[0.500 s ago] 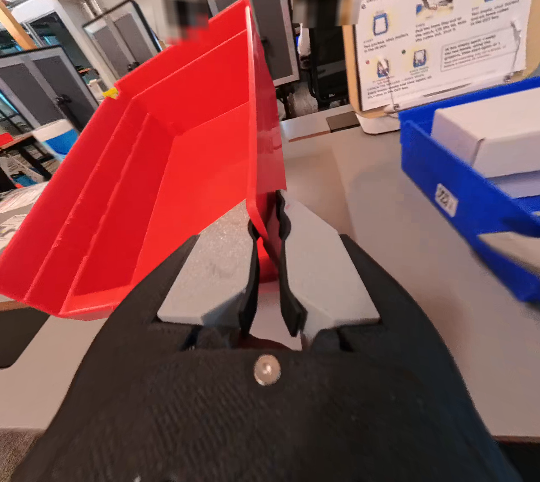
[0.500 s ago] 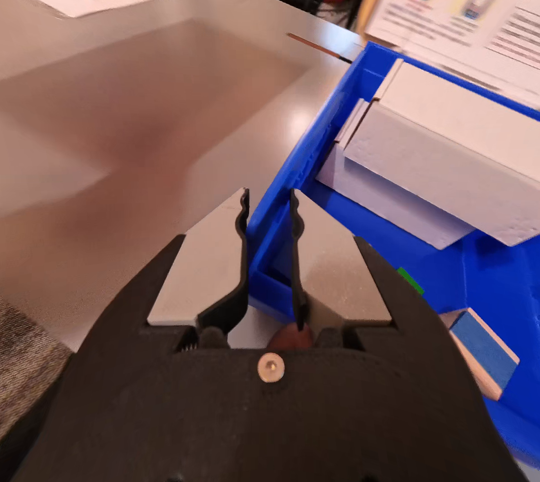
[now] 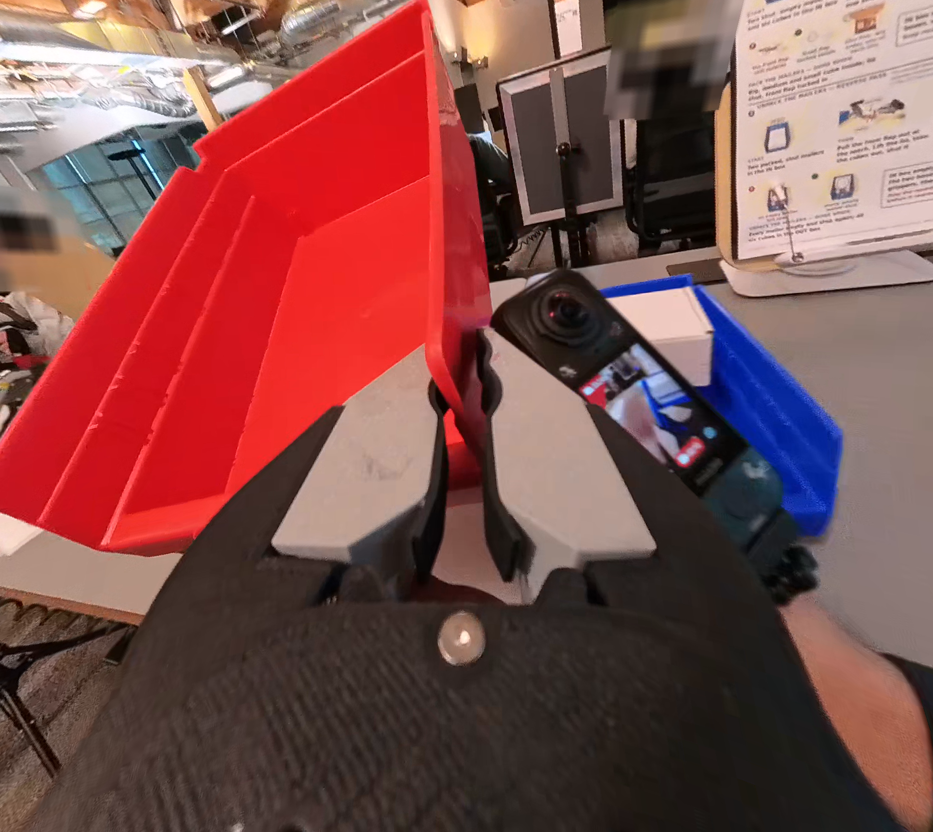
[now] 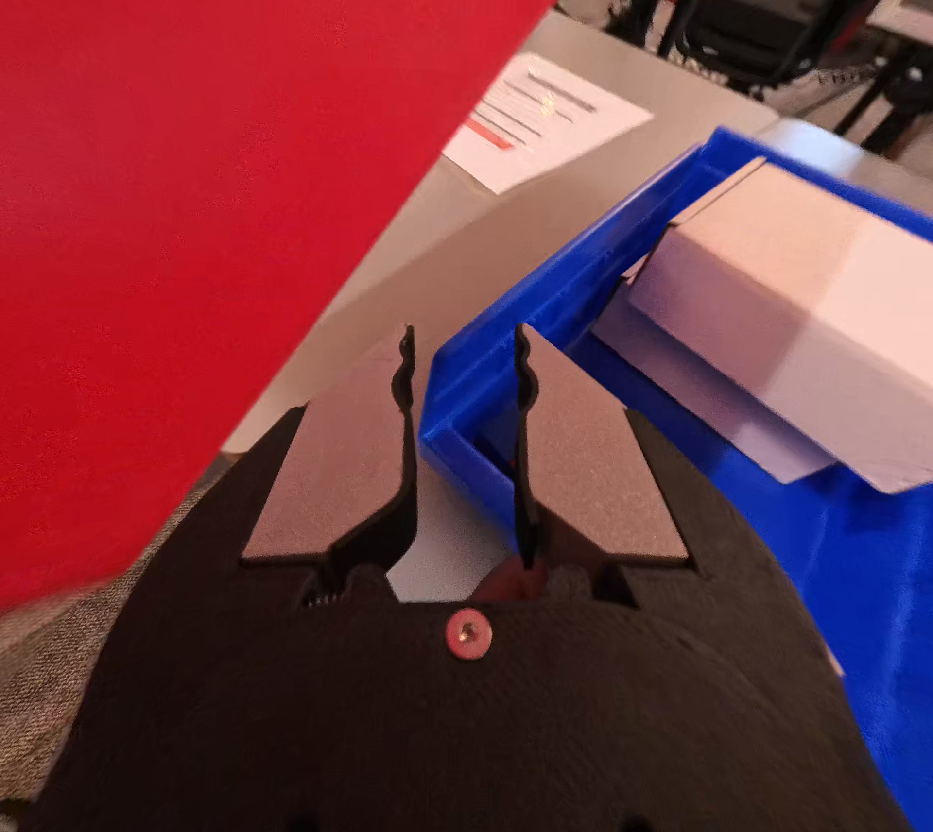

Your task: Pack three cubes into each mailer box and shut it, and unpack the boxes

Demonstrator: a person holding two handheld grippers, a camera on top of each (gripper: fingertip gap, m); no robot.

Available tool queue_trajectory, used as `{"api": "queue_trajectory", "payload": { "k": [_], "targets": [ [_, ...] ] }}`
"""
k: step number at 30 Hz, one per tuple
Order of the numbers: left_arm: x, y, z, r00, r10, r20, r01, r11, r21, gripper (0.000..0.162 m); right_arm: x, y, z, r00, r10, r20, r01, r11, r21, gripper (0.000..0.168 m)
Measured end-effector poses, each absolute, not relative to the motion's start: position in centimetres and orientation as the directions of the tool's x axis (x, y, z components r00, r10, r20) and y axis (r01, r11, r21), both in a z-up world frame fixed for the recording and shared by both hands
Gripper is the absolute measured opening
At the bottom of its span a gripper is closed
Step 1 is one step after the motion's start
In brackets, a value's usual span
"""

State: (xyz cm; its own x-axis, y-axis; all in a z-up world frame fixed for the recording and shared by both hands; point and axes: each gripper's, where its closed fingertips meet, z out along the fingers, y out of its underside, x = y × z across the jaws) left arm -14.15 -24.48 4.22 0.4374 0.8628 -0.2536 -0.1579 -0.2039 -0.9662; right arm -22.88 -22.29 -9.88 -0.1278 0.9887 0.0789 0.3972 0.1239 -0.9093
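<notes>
The red bin (image 3: 328, 303) is empty and lifted off the table, tilted with its open side towards me. My left gripper (image 3: 457, 363) is shut on its right wall. In the right wrist view the red bin (image 4: 202, 152) fills the upper left. My right gripper (image 4: 464, 328) is shut on the near corner wall of the blue bin (image 4: 555, 293), one finger outside and one inside. White mailer boxes (image 4: 782, 303) lie stacked and shut in it. The blue bin (image 3: 757, 404) also shows in the left wrist view, behind the right gripper's camera (image 3: 631, 379). No cubes show.
A grey table (image 3: 858, 353) carries the blue bin. An instruction board (image 3: 833, 101) stands at its back right. A printed sheet (image 4: 545, 121) lies on the table beyond the bins. A person's arm (image 3: 883, 732) is at the lower right. Chairs and cabinets stand behind. The tips of one gripper are about 15 cm away from the tips of the other.
The red bin has risen and now hangs over the right gripper's left side. The blue bin and right gripper have moved left, close to the left gripper. The right jaws stand slightly wider, at the bin's corner.
</notes>
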Motion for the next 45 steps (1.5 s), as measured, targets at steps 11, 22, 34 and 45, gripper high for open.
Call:
{"api": "queue_trajectory", "payload": {
  "k": [11,22,34,45],
  "targets": [
    [-7.1,-20.7,8.8,0.488,0.802,-0.345,-0.351,-0.182,-0.919,0.003,-5.8,-4.5,-1.8,-0.147,0.989,0.001,0.198,0.031,-0.980,0.039],
    [6.8,-2.6,7.2,0.724,0.506,-0.469,-0.485,-0.112,-0.868,0.003,16.2,20.0,4.1,0.206,0.973,-0.105,-0.012,-0.104,-0.994,0.039],
    [16.1,19.5,-12.4,0.928,0.121,-0.352,-0.280,-0.394,-0.875,0.010,19.0,23.8,1.9,0.233,0.971,-0.052,0.136,-0.085,-0.987,0.059],
    [10.6,12.6,-8.9,0.954,0.211,-0.214,-0.143,-0.308,-0.940,0.064,16.0,20.9,-2.8,0.158,0.987,0.038,0.335,-0.017,-0.942,0.062]
  ]
}}
